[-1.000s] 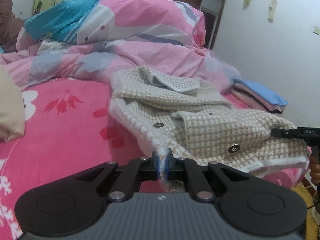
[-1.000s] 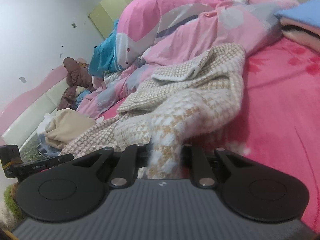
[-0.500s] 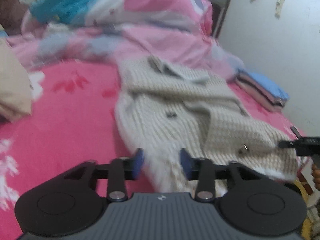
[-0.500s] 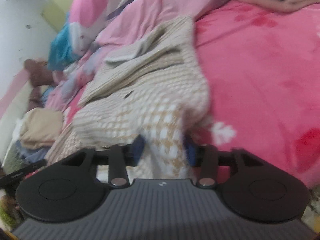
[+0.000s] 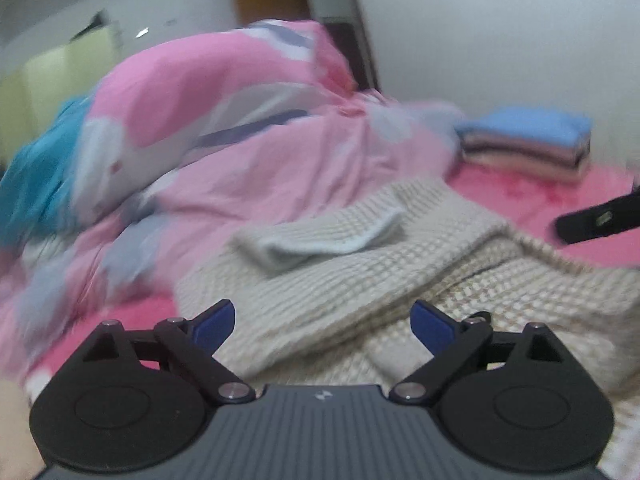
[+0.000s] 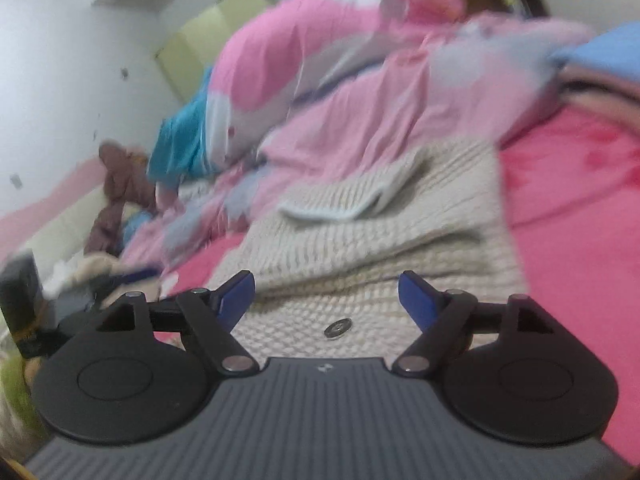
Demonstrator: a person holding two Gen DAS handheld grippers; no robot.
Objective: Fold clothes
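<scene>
A: How does the left gripper (image 5: 322, 326) stand?

B: Its blue-tipped fingers (image 5: 214, 322) are spread wide with nothing between them. The cream checked cardigan (image 5: 360, 268) lies straight ahead of it and under the gap, spread on the pink bedsheet (image 5: 560, 216).

A: And the right gripper (image 6: 326, 300)?

B: Spread wide as well, holding nothing. The same cardigan (image 6: 384, 240) lies below and ahead of its fingers (image 6: 416, 300), and one round metal button (image 6: 338, 327) sits just under the middle of the gap.

A: Is the cardigan folded at all?

B: It looks layered. A thick fold runs across it ahead of the left gripper, and a pale cuff or collar piece (image 5: 320, 240) lies on top, further forward. The picture is blurred, so I can't tell which part of the garment that piece is.

A: What lies beyond it?

B: A heaped pink quilt (image 5: 248, 120) with grey and white patches, further ahead of both grippers, with some blue cloth (image 5: 36, 176) to the far left. Ahead and to the right of the left gripper stands a stack of folded clothes (image 5: 528, 144), a blue one on top.

A: Can one gripper be seen from the other?

B: Yes. From the left wrist view a black part of the right gripper shows at the right edge, over the bedsheet.
</scene>
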